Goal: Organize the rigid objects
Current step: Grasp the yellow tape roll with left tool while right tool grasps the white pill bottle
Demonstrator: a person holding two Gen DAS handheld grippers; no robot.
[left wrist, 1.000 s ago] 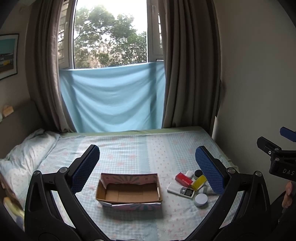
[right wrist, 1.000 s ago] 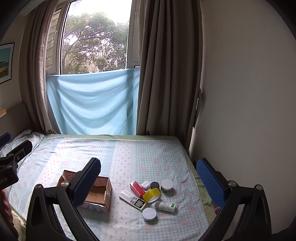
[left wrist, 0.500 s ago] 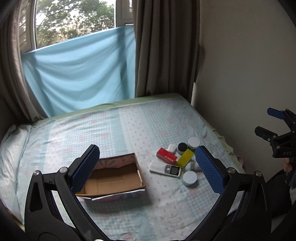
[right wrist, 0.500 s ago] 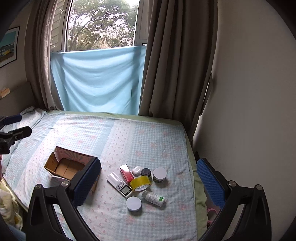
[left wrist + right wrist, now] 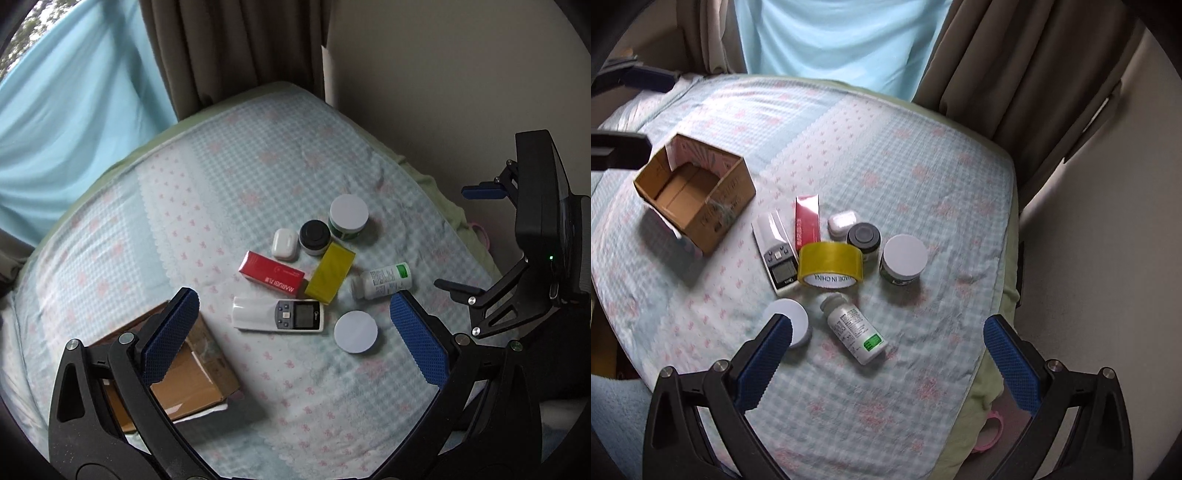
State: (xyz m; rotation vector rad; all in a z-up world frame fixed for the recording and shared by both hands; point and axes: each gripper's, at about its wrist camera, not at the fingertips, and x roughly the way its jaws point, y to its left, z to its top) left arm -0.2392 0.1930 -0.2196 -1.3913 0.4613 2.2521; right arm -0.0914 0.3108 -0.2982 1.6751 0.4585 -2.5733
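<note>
An open cardboard box lies on the bed, also low left in the left wrist view. Right of it is a cluster: red box, white remote, yellow tape roll, white earbud case, black-lidded jar, green jar with white lid, white pill bottle, white round lid. My left gripper is open and empty above the remote. My right gripper is open and empty above the pill bottle.
The bed has a blue-checked sheet with pink bows. Brown curtains and a light blue cloth hang behind it. A wall runs along the bed's right side. A pink ring lies beside the bed.
Both grippers have tilted down and come closer to the bed, so the objects look larger. Both stay open. Nothing on the bed has moved.
</note>
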